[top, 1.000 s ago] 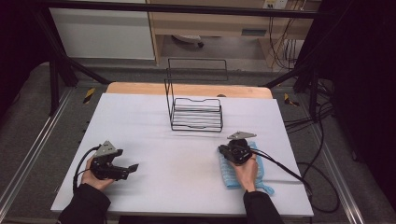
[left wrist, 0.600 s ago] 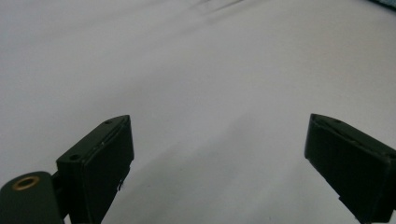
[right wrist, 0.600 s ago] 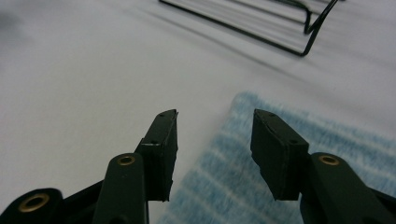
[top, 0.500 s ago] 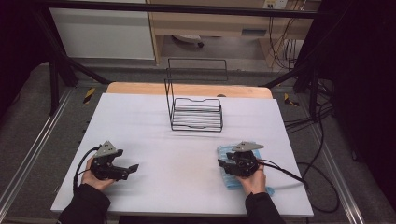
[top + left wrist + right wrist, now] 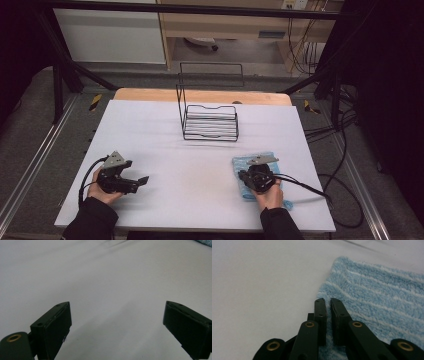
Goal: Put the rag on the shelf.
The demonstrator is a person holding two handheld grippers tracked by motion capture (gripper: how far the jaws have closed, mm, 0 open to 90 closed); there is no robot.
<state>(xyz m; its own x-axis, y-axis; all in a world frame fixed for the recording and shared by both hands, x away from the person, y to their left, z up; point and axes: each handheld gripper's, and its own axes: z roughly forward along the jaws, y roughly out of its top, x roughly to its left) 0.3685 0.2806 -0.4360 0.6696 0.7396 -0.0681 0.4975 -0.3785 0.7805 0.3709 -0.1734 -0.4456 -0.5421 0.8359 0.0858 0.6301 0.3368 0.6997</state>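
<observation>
A fluffy light-blue striped towel (image 5: 260, 167) lies flat on the white table (image 5: 165, 130), near its right front edge. The right gripper (image 5: 327, 305) rests on the towel's left edge, jaws nearly closed with nothing visibly pinched. The left gripper (image 5: 142, 181), well apart at the left front, gapes wide over bare table. A black wire rack (image 5: 210, 117) stands farther back.
</observation>
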